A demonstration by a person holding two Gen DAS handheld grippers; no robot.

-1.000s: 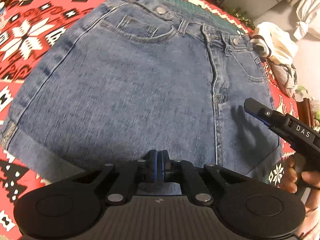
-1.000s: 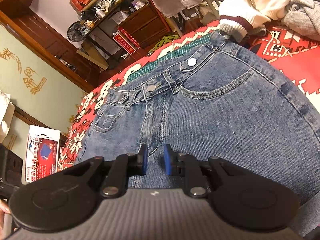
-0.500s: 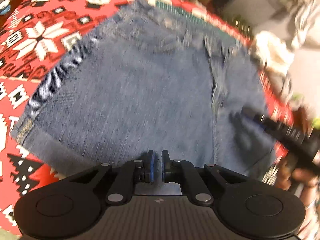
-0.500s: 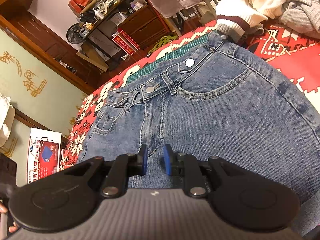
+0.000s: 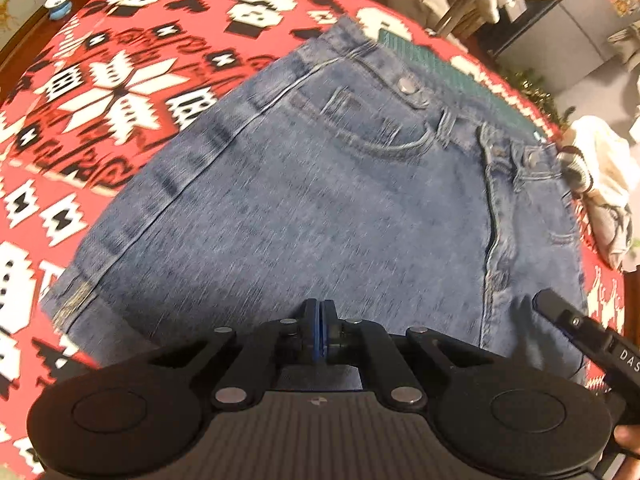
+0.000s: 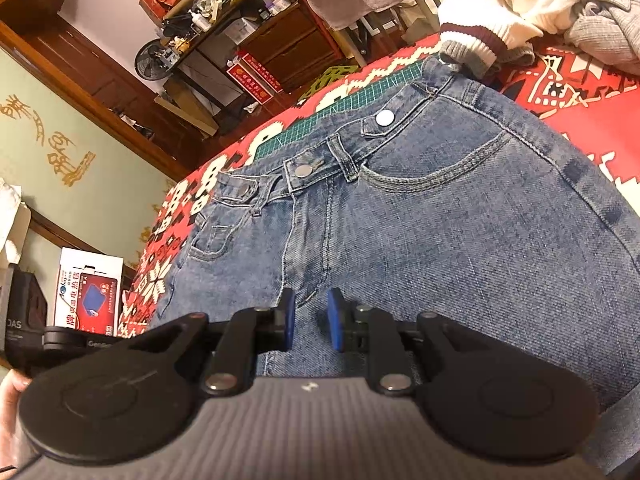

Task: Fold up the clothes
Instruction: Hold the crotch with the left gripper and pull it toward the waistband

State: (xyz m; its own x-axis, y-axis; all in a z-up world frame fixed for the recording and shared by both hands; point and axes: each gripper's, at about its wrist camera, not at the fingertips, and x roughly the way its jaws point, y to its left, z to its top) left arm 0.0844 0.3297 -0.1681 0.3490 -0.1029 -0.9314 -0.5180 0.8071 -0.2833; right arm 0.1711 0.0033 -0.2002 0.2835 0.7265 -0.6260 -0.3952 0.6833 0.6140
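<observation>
Two claws sit at the hem of the denim shorts (image 5: 320, 208), which lie flat, waistband away. Left claw (image 5: 319, 330) pressed together, whether pinching denim unclear; right claw (image 6: 311, 318) apart over the crotch seam, likely positioned for a hem grasp.

The denim shorts (image 5: 320, 200) lie flat and front side up on the red patterned cloth, waistband at the far end and cuffed leg hems nearest the cameras. The fabric is a mottled mid-blue with lighter stitching. The fly is closed, silver buttons line the waistband, and curved front pockets sit on either side. The waistband's far edge overlaps a green cutting mat.
</observation>
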